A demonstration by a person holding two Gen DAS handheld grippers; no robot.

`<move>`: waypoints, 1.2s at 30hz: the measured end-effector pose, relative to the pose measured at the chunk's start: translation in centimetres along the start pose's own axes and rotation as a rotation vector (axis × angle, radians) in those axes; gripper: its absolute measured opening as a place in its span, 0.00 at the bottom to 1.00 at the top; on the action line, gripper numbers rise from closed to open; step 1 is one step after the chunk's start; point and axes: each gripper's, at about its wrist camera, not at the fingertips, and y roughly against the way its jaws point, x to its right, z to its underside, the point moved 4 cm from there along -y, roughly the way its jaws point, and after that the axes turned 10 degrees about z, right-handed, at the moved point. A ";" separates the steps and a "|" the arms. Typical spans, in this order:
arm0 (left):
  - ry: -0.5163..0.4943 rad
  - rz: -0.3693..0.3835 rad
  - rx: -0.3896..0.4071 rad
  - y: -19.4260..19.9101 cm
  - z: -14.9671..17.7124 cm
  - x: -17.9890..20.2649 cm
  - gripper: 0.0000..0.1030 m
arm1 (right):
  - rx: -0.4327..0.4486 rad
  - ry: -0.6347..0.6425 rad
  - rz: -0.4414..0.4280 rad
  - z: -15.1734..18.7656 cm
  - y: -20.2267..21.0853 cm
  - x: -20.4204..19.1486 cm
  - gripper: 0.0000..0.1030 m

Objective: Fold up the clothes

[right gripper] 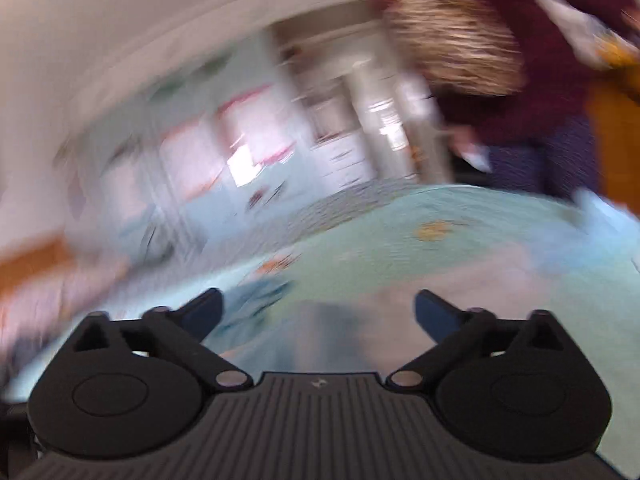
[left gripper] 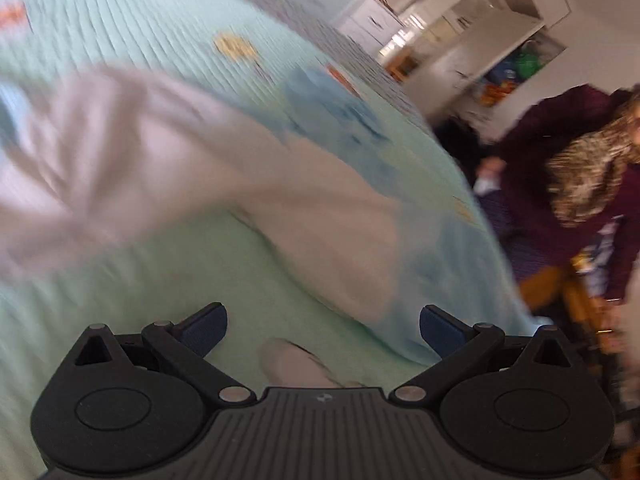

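Observation:
A pale pinkish-white garment (left gripper: 168, 160) lies spread and rumpled on the mint-green bedspread (left gripper: 120, 32), blurred in the left wrist view. My left gripper (left gripper: 323, 330) hovers just in front of the garment's near edge, jaws wide apart, nothing between them. A small white piece of cloth (left gripper: 292, 364) lies right below it. In the right wrist view, which is heavily blurred, my right gripper (right gripper: 318, 312) is open above the bedspread (right gripper: 400, 232), with a pale garment (right gripper: 460, 276) beyond its fingers and nothing between them.
A person in a dark maroon top (left gripper: 580, 184) stands at the bed's right side, also seen in the right wrist view as the person (right gripper: 500, 60). White shelves and cabinets (left gripper: 460, 28) line the far wall. A blue print (left gripper: 332, 108) marks the bedspread.

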 end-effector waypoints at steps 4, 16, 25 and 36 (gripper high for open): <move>0.087 0.062 0.023 -1.7 1.2 0.9 0.99 | -0.090 -0.253 -0.026 3.4 -1.7 7.0 1.00; 0.320 0.051 0.133 -5.5 1.4 2.1 0.99 | -0.046 -0.322 -0.193 3.4 -2.1 8.4 1.00; 0.171 -0.002 0.156 -5.3 5.0 4.5 0.03 | -0.032 -0.348 -0.226 3.1 -2.1 8.7 1.00; -0.121 -0.053 0.469 15.0 1.3 12.0 0.14 | -0.024 -0.355 -0.239 2.8 -1.5 8.7 1.00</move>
